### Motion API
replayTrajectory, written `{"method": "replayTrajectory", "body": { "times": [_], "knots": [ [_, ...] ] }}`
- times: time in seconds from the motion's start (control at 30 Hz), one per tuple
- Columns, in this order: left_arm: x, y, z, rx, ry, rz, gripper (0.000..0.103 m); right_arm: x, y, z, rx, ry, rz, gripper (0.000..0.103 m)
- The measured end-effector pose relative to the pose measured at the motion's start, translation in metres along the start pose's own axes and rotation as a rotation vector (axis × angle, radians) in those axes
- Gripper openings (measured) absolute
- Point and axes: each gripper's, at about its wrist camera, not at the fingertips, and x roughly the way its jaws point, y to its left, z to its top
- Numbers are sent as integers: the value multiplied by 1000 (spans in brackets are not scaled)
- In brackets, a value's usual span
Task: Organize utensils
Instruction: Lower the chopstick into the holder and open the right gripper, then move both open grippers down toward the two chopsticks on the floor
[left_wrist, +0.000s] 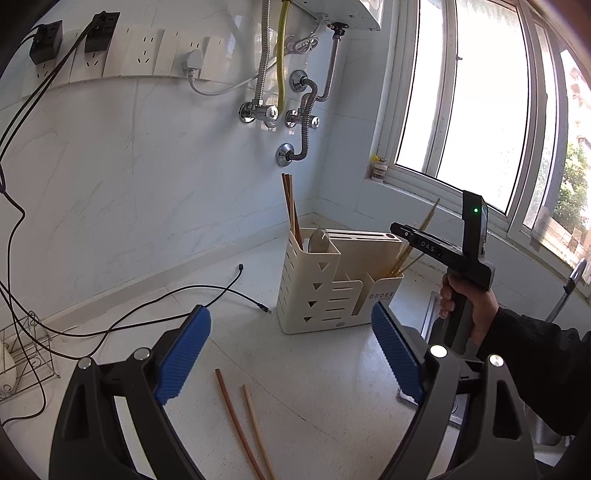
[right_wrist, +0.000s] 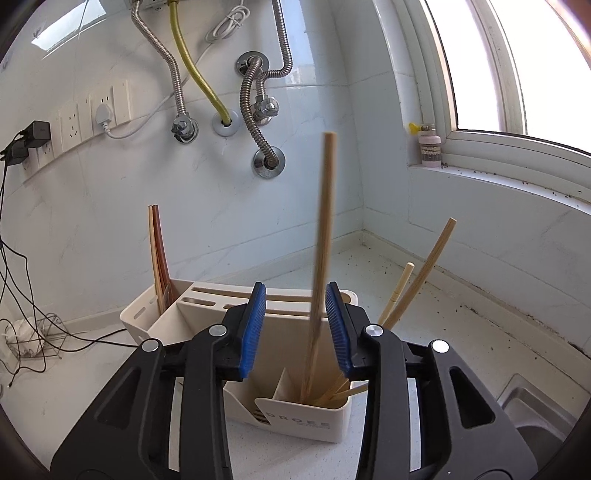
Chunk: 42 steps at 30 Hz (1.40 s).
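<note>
We see a cream plastic utensil holder (right_wrist: 295, 417) standing on the speckled white desk (left_wrist: 332, 387), its walls cut with slots and small triangles, its top split into several compartments. In the right wrist view a pale bamboo chopstick (right_wrist: 323, 236), slim, straight and slightly blurred, stands nearly upright with its lower end inside the holder's front compartment. It rises between the ribbed blue pads (right_wrist: 253, 328) of the right hand-held gripper (right_wrist: 295, 326), whose jaws stand part-way apart; we see a gap on either side of the stick, so the pads do not pinch it. More light bamboo chopsticks (right_wrist: 421, 273) lean out to the right from the same compartment. Two reddish-brown chopsticks (right_wrist: 157, 254) stand in the far left compartment, and the left wrist view shows a rounded metal spoon bowl (left_wrist: 318, 240) beside them.

The left hand-held gripper (left_wrist: 291, 354) is spread wide and holds nothing. Beyond its blue pads, two chopsticks (left_wrist: 243, 424), one reddish-brown and one paler, lie side by side flat on the desk, near the holder. A thin black cable (left_wrist: 155, 306) snakes across the desk to the left.
</note>
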Motion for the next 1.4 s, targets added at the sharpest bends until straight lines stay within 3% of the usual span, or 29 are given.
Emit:
{"method": "replayTrajectory", "body": {
  "times": [0.3, 0.4, 0.57, 0.6, 0.77, 0.87, 1.0, 1.17, 1.4],
  "knots": [
    [-4, 13, -2, -25, -10, 20, 87, -26, 5, 17, -8, -76, -19, 38],
    [-6, 17, -3, -27, -10, 29, 87, -41, 9, 29, -26, -130, -44, 53],
    [-10, 24, -6, -30, 9, 40, 87, -61, 22, 56, -78, -190, -63, 57],
    [-11, 26, -8, -33, 12, 41, 87, -66, 24, 61, -87, -206, -68, 63],
    [-16, 39, -12, -66, 26, 56, 87, -86, 38, 82, -107, -241, -67, 70],
    [-15, 47, -14, -90, 58, 67, 87, -98, 48, 88, -95, -247, -51, 80],
    [-7, 60, -22, -125, 141, 75, 87, -109, 67, 90, -83, -217, -14, 91],
    [0, 69, -42, -135, 224, 83, 87, -112, 95, 86, -70, -138, 49, 94],
    [19, 82, -62, -176, 315, 88, 87, -106, 122, 54, -35, -5, 97, 94]
  ]
}}
